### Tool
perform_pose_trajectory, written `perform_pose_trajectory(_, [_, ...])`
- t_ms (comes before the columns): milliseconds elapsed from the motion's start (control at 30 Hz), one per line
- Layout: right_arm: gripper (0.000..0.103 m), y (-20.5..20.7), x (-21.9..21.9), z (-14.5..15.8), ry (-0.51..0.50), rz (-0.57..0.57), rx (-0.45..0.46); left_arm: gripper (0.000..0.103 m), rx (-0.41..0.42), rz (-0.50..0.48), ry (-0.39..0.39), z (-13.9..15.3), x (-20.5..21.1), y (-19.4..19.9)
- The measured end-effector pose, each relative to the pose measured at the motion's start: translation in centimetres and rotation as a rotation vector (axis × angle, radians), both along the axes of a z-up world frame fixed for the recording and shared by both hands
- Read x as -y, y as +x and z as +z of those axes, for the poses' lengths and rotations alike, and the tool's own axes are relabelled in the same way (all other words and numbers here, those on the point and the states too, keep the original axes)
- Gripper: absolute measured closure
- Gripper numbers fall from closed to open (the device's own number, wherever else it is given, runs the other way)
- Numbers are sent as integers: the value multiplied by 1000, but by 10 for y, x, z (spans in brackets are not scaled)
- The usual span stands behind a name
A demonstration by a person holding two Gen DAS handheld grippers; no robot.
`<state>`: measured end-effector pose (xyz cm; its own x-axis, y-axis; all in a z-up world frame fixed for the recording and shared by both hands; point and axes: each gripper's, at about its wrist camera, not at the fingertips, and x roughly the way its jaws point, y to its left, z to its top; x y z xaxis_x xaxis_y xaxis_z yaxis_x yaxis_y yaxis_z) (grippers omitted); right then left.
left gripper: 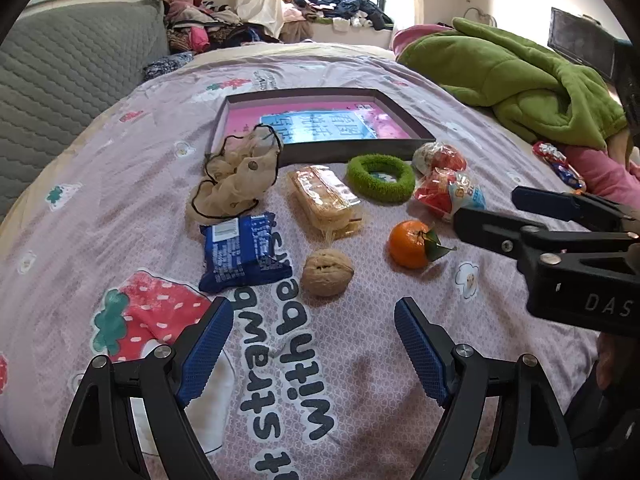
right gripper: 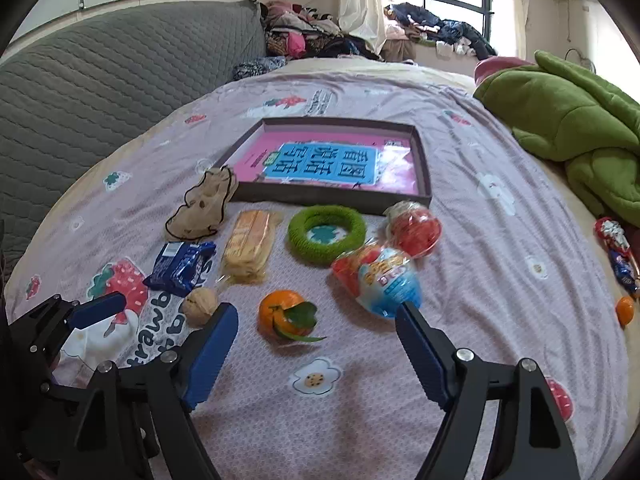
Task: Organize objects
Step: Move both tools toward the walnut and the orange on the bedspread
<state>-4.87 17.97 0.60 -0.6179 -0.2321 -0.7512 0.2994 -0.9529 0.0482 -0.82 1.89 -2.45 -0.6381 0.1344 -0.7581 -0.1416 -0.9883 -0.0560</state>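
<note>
On the pink bedspread lie a walnut (left gripper: 327, 272), a mandarin with a leaf (left gripper: 410, 243), a blue snack packet (left gripper: 240, 252), a wrapped biscuit pack (left gripper: 325, 201), a green fuzzy ring (left gripper: 380, 177), a beige scrunchie (left gripper: 236, 178) and two red-and-blue wrapped eggs (left gripper: 448, 192). Behind them sits a shallow dark tray (left gripper: 352, 151) with a pink and blue sheet inside. My left gripper (left gripper: 314, 312) is open just short of the walnut. My right gripper (right gripper: 316, 318) stands open around the near side of the mandarin (right gripper: 282, 314), with nothing gripped; it shows in the left wrist view as the right gripper (left gripper: 500, 210).
A green blanket (left gripper: 520, 76) is heaped at the right. A grey quilted headboard (left gripper: 72, 76) rises at the left. Wrapped sweets (right gripper: 616, 248) and a small orange fruit (right gripper: 625, 310) lie at the right edge. Clothes are piled by the window.
</note>
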Motion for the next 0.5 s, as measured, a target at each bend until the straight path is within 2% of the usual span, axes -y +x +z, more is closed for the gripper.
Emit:
perform_pose_trajectory(167, [24, -3, 5, -6, -25, 4, 45, 20, 17, -10, 55, -6, 3, -3])
perform_pose_trajectory(300, [28, -5, 8, -12, -66, 11, 90, 37, 23, -19, 80, -10, 5, -4])
perform_pose_trajectory(367, [29, -6, 10, -15, -73, 12, 103, 37, 42, -24, 110, -15, 6, -7])
perform_pose_trajectory(500, [34, -12, 15, -21, -65, 8, 130, 49, 47, -33, 102, -19, 3, -11])
